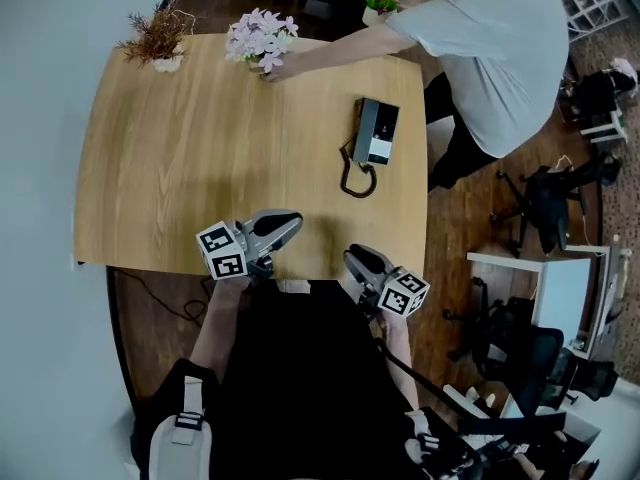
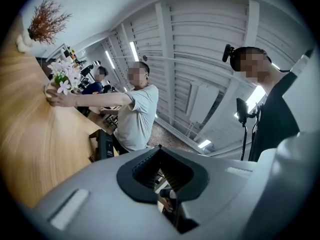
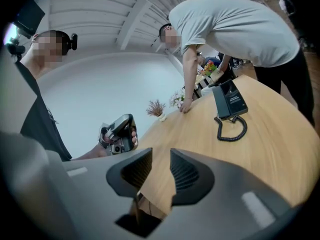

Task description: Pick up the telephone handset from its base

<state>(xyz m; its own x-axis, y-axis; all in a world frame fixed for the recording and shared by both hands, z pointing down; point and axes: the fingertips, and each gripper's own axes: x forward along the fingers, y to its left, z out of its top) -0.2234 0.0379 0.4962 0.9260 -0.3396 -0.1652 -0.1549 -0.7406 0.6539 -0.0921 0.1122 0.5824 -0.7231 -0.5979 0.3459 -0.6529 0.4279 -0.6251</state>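
Handset sits on its base toward the far right of the wooden table, with the coiled cord looped on the near side. In the head view, the left gripper and right gripper hover over the near edge, well apart from the phone, while a bystander touches the pink flowers. In the left gripper view the jaws are clenched together on nothing. In the right gripper view the jaws are parted and empty, and the handset lies ahead across the tabletop.

Bright, even indoor light. Ceiling lamps glare in the left gripper view. Soft shadows lie on the table. Gripper views show fisheye bending and black corners.
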